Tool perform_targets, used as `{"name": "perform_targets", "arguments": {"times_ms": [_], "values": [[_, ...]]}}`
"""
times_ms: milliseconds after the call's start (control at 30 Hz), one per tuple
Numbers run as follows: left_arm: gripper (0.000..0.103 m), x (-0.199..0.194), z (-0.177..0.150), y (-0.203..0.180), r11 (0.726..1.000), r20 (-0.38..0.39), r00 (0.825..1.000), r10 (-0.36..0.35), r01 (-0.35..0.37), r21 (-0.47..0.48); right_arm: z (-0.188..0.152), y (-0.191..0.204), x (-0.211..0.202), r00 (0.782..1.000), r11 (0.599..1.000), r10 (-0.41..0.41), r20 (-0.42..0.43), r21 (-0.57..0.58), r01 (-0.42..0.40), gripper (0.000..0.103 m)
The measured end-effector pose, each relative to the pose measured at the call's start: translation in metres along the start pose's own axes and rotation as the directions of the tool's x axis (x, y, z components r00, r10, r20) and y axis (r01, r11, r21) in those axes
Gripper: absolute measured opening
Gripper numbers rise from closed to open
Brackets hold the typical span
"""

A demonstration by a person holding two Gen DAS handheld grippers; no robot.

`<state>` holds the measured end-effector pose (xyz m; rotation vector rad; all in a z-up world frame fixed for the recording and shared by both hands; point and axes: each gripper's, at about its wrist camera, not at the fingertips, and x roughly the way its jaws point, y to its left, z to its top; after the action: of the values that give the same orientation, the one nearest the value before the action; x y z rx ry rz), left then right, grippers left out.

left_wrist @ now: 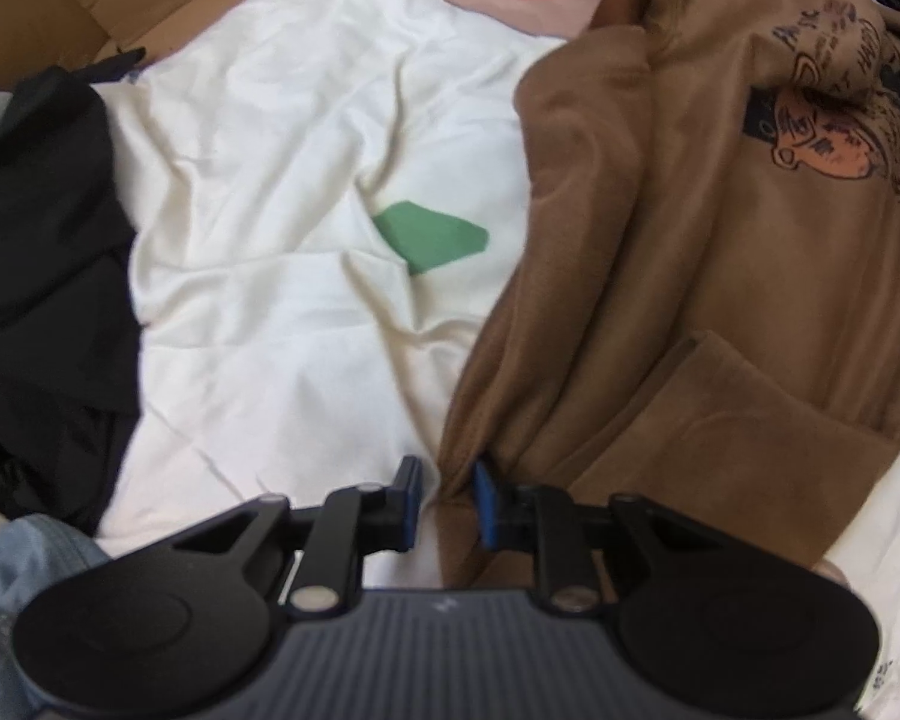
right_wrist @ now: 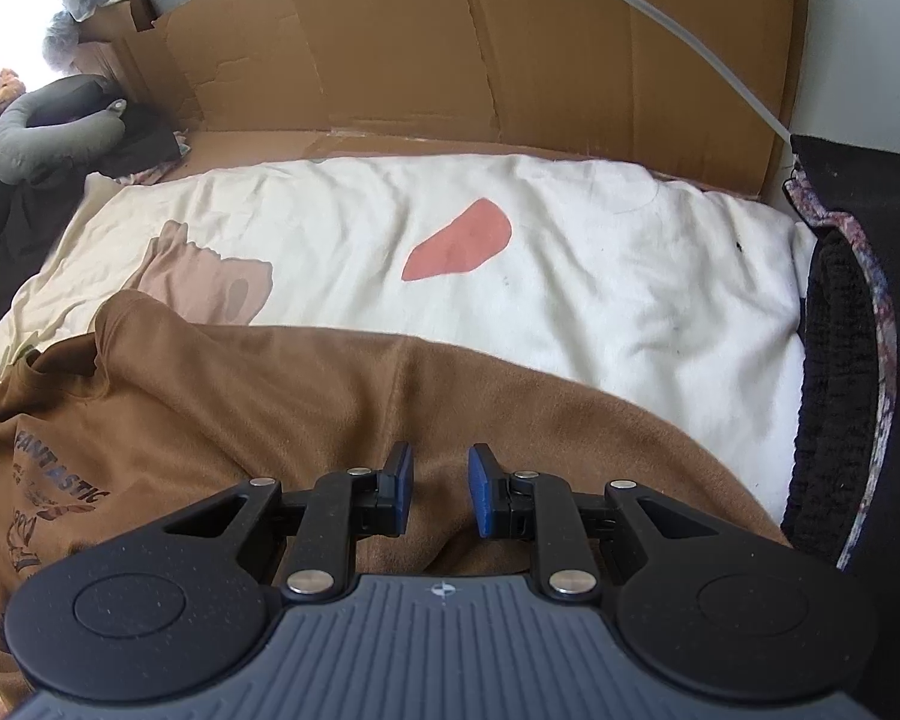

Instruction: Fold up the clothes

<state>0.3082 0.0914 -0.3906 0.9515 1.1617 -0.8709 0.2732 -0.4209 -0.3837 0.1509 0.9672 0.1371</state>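
A brown hoodie (left_wrist: 690, 300) with a cartoon print and a front pocket lies on a cream bedsheet (left_wrist: 282, 240). Its left hem corner gathers into folds that run straight between the blue pads of my left gripper (left_wrist: 448, 495), which is shut on that bunched cloth. In the right wrist view the same hoodie (right_wrist: 330, 408) spreads under my right gripper (right_wrist: 440, 492). A ridge of brown fabric stands pinched between that gripper's narrow-set pads. The printed chest lettering (right_wrist: 60, 480) shows at the lower left.
Black clothing (left_wrist: 42, 228) is heaped at the left and pale blue denim (left_wrist: 12, 564) at the lower left. A cardboard sheet (right_wrist: 480, 48) stands along the far side of the bed. Dark knit fabric (right_wrist: 840, 390) borders the right, and a grey neck pillow (right_wrist: 48, 126) lies far left.
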Motion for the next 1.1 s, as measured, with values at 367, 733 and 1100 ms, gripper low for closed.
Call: {"name": "perform_targets", "arguments": {"times_ms": [367, 733, 1100], "values": [[0.017, -0.001, -0.011, -0.016, 0.998, 0.022, 0.997, 0.068, -0.067, -0.014, 0.008, 0.003, 0.001, 1.0, 1.0, 0.003, 0.011, -0.017, -0.002, 0.023], [0.006, -0.022, -0.027, -0.021, 0.989, 0.096, 0.986, 0.139, -0.133, -0.071, 0.018, 0.002, -0.003, 1.0, 0.999, -0.008, 0.03, -0.051, 0.009, 0.023], [0.006, -0.053, -0.029, -0.039, 0.942, 0.177, 0.932, 0.316, -0.286, -0.176, 0.044, 0.017, 0.021, 1.0, 0.968, 0.003, -0.031, -0.249, -0.011, 0.03]]}}
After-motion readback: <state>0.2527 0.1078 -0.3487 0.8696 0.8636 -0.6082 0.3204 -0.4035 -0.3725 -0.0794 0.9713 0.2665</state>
